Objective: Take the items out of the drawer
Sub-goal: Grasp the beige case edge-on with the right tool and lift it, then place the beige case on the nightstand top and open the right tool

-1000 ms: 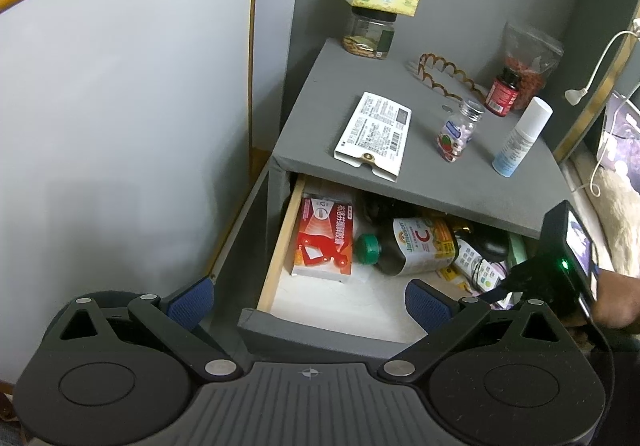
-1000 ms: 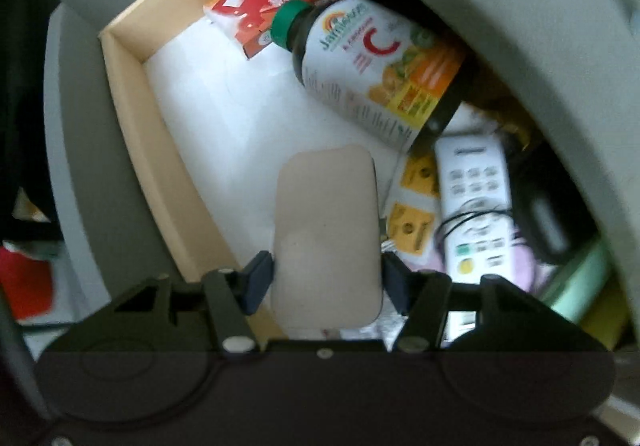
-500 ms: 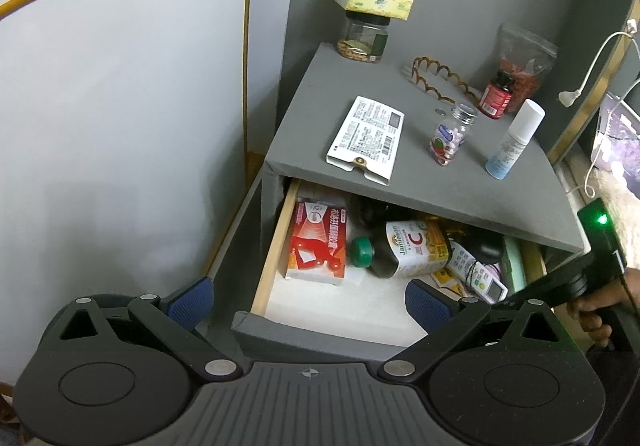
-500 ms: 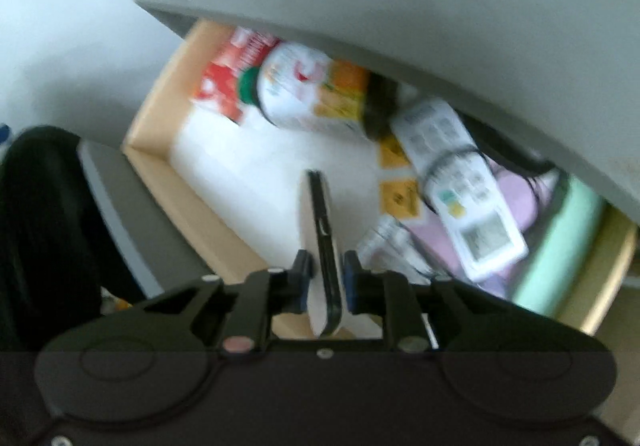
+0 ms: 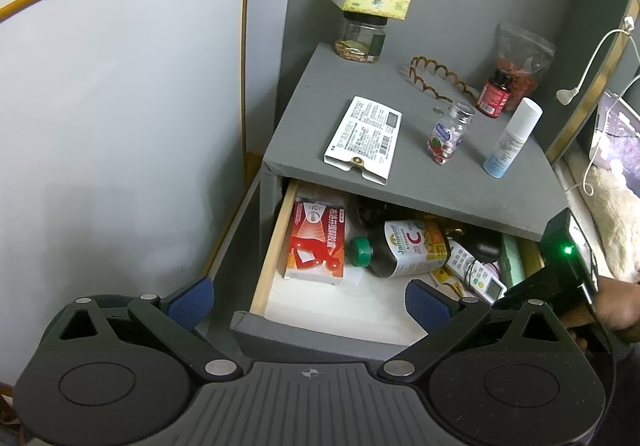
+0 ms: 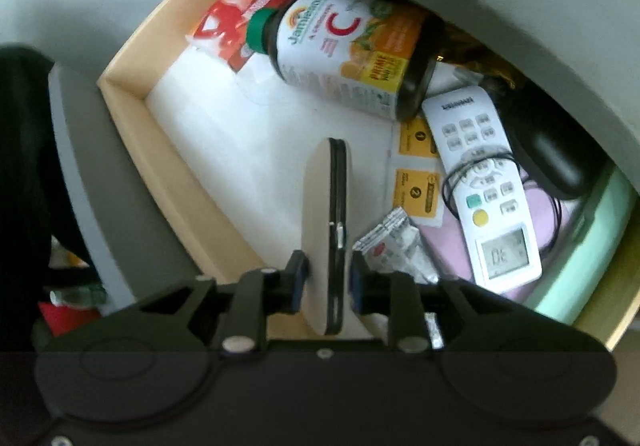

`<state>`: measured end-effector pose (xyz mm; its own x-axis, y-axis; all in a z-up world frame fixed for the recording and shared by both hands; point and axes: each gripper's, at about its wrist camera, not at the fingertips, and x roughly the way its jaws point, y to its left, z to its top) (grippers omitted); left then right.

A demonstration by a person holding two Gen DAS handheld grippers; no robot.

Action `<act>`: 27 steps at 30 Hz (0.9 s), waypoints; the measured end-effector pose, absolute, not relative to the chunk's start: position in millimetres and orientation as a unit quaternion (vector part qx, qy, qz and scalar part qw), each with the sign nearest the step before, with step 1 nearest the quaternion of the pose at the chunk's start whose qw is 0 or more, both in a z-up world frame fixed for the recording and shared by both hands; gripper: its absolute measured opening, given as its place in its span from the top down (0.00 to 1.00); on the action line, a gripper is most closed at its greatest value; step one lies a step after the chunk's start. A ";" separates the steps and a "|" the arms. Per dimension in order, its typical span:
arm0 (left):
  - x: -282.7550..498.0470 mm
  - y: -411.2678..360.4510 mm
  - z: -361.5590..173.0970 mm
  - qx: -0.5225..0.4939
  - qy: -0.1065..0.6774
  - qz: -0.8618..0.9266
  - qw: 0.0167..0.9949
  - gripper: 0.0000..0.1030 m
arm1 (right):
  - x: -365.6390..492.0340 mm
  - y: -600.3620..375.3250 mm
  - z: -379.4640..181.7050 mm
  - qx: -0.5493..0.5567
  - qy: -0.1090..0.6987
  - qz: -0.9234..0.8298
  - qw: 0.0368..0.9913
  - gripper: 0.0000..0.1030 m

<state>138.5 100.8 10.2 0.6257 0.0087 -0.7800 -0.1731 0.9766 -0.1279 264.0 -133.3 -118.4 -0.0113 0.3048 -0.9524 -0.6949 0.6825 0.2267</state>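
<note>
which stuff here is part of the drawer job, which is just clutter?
Job: drawer, phone edge-up in right gripper, vitamin bottle, remote, red box.
Clutter on top: tissue box, jar, pill bottle, spray bottle.

The left tongs [image 5: 306, 296] are matt black, with two round housings, ribbed grey plastic between them marked by a small crosshair, silver screw heads at the pivots and blue textured pads [image 5: 426, 304] on the fingers. The right tongs [image 6: 326, 280] are the same black build, with silver pivot screws. Their handle [image 5: 568, 266] carries a lit green lamp, with a hand [image 5: 616, 306] around it.
</note>
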 end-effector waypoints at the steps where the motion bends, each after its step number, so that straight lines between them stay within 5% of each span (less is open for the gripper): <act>1: 138.4 101.2 10.2 -0.096 0.429 0.051 0.897 0.02 | 262.8 -133.7 -115.1 -0.160 0.606 0.366 0.688 0.84; 8: 138.1 102.6 11.9 -0.101 0.428 0.050 0.897 0.02 | 245.7 -179.7 -41.8 -0.128 0.550 0.349 0.748 0.85; 17: 138.3 99.6 11.1 -0.098 0.430 0.046 0.896 0.02 | 258.5 -304.2 32.1 0.234 0.474 0.323 0.785 0.85; 27: 137.4 101.4 10.3 -0.098 0.431 0.051 0.896 0.02 | 331.3 -348.8 -5.4 0.368 0.390 0.129 0.834 0.85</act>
